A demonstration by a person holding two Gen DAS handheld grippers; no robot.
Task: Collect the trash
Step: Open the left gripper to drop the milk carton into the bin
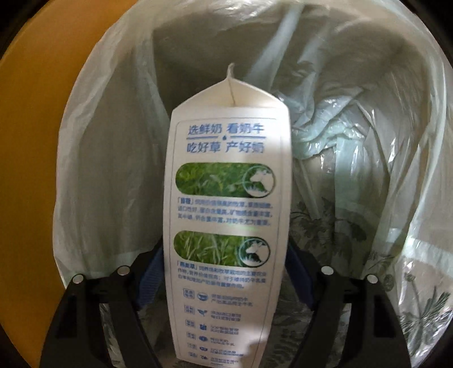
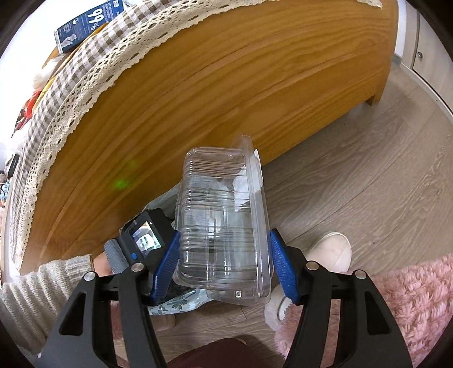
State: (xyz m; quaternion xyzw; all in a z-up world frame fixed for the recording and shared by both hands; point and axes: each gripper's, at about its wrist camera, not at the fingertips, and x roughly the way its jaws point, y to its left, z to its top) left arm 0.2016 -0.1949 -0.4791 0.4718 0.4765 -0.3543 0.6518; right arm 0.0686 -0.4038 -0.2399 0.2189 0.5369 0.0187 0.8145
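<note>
Milk carton (image 1: 228, 215) gripped between blue fingers (image 1: 151, 271) of left gripper (image 1: 226, 271), gable end pointed down into mouth of bin bag (image 1: 107, 158). Clear plastic clamshell box (image 2: 223, 226) clamped between fingers (image 2: 283, 269) of right gripper (image 2: 223, 269), held above wooden floor (image 2: 368, 169), beside wooden cabinet (image 2: 226, 85).

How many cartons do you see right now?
2. A white milk carton is held in the left gripper over the bin bag; a dark blue carton lies on the table.
</note>
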